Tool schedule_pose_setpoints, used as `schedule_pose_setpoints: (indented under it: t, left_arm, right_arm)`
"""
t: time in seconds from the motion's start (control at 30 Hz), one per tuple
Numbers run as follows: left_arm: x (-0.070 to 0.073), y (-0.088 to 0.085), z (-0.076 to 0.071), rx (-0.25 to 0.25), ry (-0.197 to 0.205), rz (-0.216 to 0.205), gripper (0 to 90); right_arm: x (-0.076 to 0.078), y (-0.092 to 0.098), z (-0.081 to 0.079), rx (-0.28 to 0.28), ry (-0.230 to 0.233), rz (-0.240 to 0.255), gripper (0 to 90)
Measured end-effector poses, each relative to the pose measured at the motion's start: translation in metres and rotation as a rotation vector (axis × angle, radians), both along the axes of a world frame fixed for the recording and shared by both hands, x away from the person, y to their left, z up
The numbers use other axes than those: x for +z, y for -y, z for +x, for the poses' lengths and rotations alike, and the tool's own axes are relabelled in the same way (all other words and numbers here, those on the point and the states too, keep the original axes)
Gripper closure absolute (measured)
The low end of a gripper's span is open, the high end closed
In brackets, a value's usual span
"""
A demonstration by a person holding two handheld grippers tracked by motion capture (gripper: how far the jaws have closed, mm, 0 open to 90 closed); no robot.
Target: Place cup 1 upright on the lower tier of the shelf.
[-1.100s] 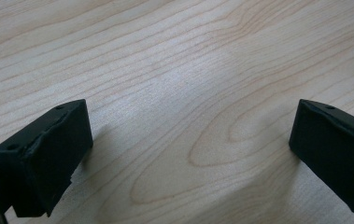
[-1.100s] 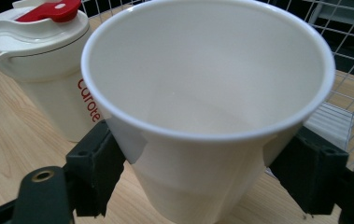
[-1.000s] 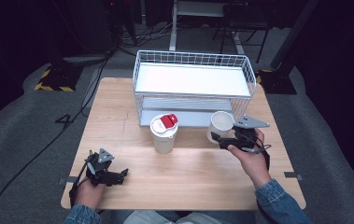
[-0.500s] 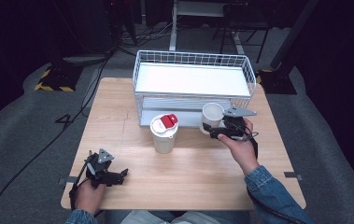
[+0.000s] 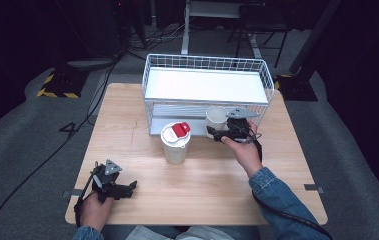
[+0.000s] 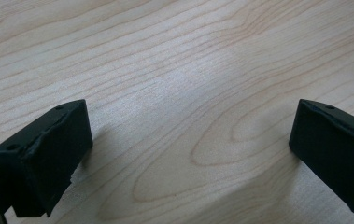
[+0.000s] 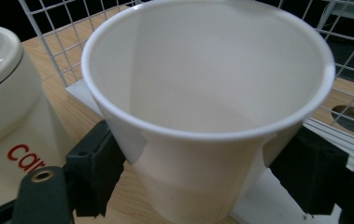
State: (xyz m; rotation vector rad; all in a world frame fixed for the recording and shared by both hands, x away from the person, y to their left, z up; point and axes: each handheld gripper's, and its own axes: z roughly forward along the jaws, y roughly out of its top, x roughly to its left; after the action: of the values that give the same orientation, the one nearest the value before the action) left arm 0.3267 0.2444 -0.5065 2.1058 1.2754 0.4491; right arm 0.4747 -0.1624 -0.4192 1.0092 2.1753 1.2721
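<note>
Wooden table (image 5: 142, 120), dark room. Right gripper (image 5: 216, 133) clamps the upright white cup (image 5: 216, 117), held just in front of the wire basket (image 5: 207, 64), right of the lidded tumbler (image 5: 175, 144); probably airborne. Left gripper (image 5: 129, 187) gapes empty, far nearer the person.

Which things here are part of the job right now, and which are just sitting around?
In the job:
- white paper cup, gripped in the right tool
- wire basket, just behind the cup

Standing by:
- lidded cup with a red tab, apart from both tools
- left tool, open, resting on the wooden table
</note>
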Motion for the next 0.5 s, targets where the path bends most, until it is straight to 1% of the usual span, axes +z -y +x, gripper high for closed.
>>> schedule_pose_setpoints:
  t: [0.03, 0.1, 0.13, 0.3, 0.4, 0.47, 0.5]
  left_arm:
    - [0.0, 0.0, 0.0, 0.0, 0.0, 0.0, 0.0]
    - [0.0, 0.0, 0.0, 0.0, 0.0, 0.0, 0.0]
    - [0.0, 0.0, 0.0, 0.0, 0.0, 0.0, 0.0]
    - [0.0, 0.0, 0.0, 0.0, 0.0, 0.0, 0.0]
    - [0.0, 0.0, 0.0, 0.0, 0.0, 0.0, 0.0]
    - [0.0, 0.0, 0.0, 0.0, 0.0, 0.0, 0.0]
    - [0.0, 0.0, 0.0, 0.0, 0.0, 0.0, 0.0]
  right_arm:
    - [0.0, 0.0, 0.0, 0.0, 0.0, 0.0, 22.4]
    - [-0.004, -0.004, 0.006, -0.007, -0.006, 0.004, 22.4]
    - [-0.004, -0.004, 0.006, -0.007, -0.006, 0.004, 22.4]
    - [-0.012, -0.01, 0.017, -0.021, -0.005, 0.008, 22.4]
    - [-0.014, -0.012, 0.02, -0.026, -0.006, 0.011, 22.4]
    - [-0.018, -0.015, 0.024, -0.034, 0.01, 0.012, 22.4]
    - [-0.018, -0.015, 0.024, -0.034, 0.01, 0.012, 22.4]
